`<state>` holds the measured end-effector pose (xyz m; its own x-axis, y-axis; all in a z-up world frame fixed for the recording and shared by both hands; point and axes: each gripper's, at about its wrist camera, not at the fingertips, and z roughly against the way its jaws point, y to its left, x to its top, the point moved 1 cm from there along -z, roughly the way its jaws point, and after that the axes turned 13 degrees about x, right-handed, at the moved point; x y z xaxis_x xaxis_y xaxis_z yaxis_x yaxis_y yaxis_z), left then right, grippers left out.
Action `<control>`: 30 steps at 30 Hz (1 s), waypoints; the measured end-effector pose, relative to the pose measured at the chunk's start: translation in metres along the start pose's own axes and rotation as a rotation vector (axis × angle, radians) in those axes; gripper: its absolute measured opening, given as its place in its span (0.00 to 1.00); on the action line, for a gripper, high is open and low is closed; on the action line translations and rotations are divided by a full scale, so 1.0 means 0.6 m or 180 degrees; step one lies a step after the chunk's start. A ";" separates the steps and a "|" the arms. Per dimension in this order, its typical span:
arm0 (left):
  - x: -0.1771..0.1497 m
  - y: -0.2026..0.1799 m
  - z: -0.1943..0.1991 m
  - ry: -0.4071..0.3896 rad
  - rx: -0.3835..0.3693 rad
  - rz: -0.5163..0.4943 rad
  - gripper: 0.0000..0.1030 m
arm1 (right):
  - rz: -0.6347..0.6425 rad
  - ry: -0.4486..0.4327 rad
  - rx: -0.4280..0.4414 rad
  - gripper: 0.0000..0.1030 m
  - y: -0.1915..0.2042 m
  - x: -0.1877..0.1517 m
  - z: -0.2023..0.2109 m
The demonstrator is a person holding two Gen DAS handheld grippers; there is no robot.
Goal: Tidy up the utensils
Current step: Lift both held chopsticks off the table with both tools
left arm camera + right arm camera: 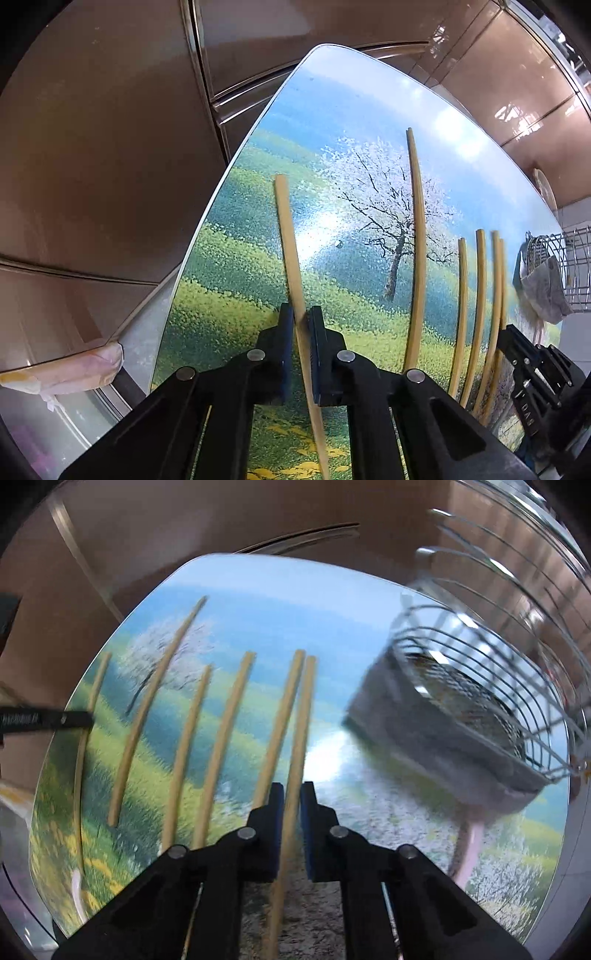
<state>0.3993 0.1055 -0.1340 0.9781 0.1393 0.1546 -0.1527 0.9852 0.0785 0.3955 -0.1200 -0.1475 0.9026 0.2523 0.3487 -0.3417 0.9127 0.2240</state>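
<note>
Several bamboo chopsticks lie side by side on a table top (332,92) printed with a meadow and a blossoming tree. My left gripper (301,321) points down at the table and is shut on the leftmost chopstick (286,229), which runs between its blue pads. In the right wrist view my right gripper (291,797) is shut on the rightmost chopstick (304,716); a second chopstick (284,709) lies close against it on the left. The left gripper (79,718) shows at the far left edge of that view. The right gripper (504,332) appears at the right of the left wrist view.
A wire dish rack (517,701) with a grey mesh basket (443,738) stands on the table's right side. A pink handle (469,849) sticks out below it. Brown cabinet fronts (110,147) lie beyond the table. A wrapped pale bundle (74,369) sits at the left.
</note>
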 end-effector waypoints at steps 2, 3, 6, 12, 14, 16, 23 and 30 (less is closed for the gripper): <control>0.002 -0.006 0.001 -0.0054 0.0084 -0.0128 0.07 | 0.0185 0.0100 0.0030 0.07 0.015 0.000 -0.005; -0.002 -0.010 0.001 -0.0071 0.0118 -0.0166 0.07 | 0.0232 0.0133 0.0032 0.07 0.019 0.000 -0.008; -0.003 -0.020 -0.001 -0.0099 0.0221 -0.0279 0.06 | 0.0285 0.0244 0.0072 0.07 0.020 0.006 -0.012; 0.011 -0.035 0.001 -0.0072 0.0357 -0.0523 0.07 | 0.0419 0.0426 0.0084 0.09 0.031 0.027 -0.025; 0.012 -0.041 -0.001 -0.0054 0.0341 -0.0567 0.07 | 0.0448 0.0459 0.0097 0.09 0.034 0.038 -0.031; 0.011 -0.043 -0.002 -0.0048 0.0311 -0.0582 0.07 | 0.0465 0.0469 0.0105 0.09 0.036 0.052 -0.040; 0.003 -0.057 0.003 -0.0166 0.0232 -0.0686 0.06 | 0.0641 0.0428 0.0064 0.07 0.067 0.055 -0.050; -0.014 -0.071 0.017 -0.0270 0.0271 -0.0728 0.06 | 0.0620 0.0278 0.0068 0.06 0.073 0.046 -0.050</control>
<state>0.3961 0.0613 -0.1287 0.9738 -0.0987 0.2050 0.0563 0.9776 0.2030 0.4130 -0.0633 -0.1552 0.8379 0.4512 0.3073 -0.5167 0.8371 0.1796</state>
